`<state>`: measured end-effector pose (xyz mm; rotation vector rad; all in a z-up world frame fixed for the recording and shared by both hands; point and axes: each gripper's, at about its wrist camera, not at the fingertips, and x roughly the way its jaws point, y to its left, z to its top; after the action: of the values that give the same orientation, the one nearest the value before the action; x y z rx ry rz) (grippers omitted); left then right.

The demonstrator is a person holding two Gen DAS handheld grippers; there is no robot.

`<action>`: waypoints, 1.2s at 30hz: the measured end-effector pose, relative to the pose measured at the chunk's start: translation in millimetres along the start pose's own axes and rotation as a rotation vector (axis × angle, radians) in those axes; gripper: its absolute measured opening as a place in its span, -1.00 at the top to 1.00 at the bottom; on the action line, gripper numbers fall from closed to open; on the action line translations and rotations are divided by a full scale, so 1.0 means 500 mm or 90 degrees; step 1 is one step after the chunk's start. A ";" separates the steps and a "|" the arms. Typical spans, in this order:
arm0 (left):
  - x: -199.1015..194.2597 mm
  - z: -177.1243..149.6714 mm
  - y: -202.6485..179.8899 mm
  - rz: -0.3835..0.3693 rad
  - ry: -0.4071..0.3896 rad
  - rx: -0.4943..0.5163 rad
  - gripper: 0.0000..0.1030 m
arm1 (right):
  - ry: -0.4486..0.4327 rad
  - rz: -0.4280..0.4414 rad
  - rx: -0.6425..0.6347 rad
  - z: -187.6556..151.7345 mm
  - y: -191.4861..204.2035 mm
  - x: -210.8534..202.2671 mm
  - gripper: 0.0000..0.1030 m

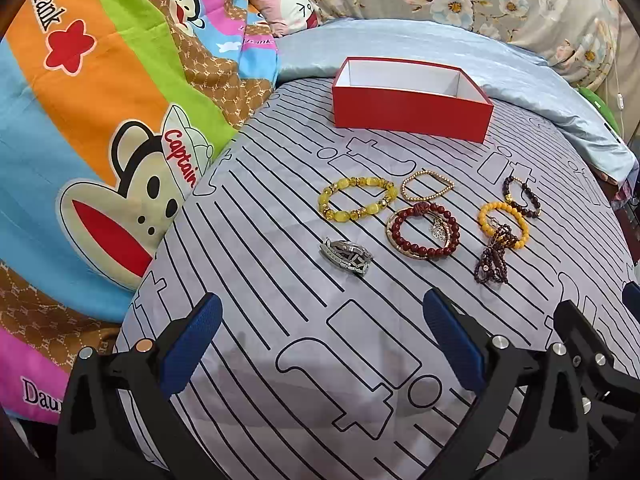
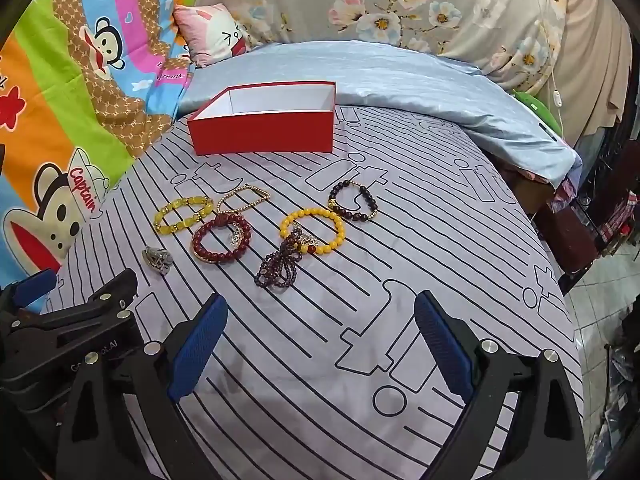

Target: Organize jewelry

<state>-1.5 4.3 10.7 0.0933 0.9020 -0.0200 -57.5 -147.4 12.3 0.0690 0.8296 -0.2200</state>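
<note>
Round beaded bracelets (image 1: 426, 232), rectangular red box (image 1: 412, 114), striped sheet (image 1: 280, 320)

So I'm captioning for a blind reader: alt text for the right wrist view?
Several bead bracelets lie on a striped bedsheet before an empty red box, with the open right gripper in front, holding nothing.

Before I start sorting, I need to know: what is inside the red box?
Only white inner walls show in the red box from both views; no jewelry is seen inside. The front wall hides most of its floor, so something flat there could be covered.
</note>
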 end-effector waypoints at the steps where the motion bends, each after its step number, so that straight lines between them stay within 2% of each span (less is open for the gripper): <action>1: 0.001 -0.001 0.000 -0.001 0.000 -0.001 -0.90 | 0.001 -0.001 0.000 -0.001 0.001 0.003 -0.80; 36: 0.013 -0.005 -0.006 0.007 0.003 0.002 -0.90 | 0.008 -0.003 0.001 -0.002 0.001 0.017 -0.80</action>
<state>0.2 1.4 3.9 0.1015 0.9058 -0.0119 -52.6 -148.1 5.2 0.0702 0.8419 -0.2256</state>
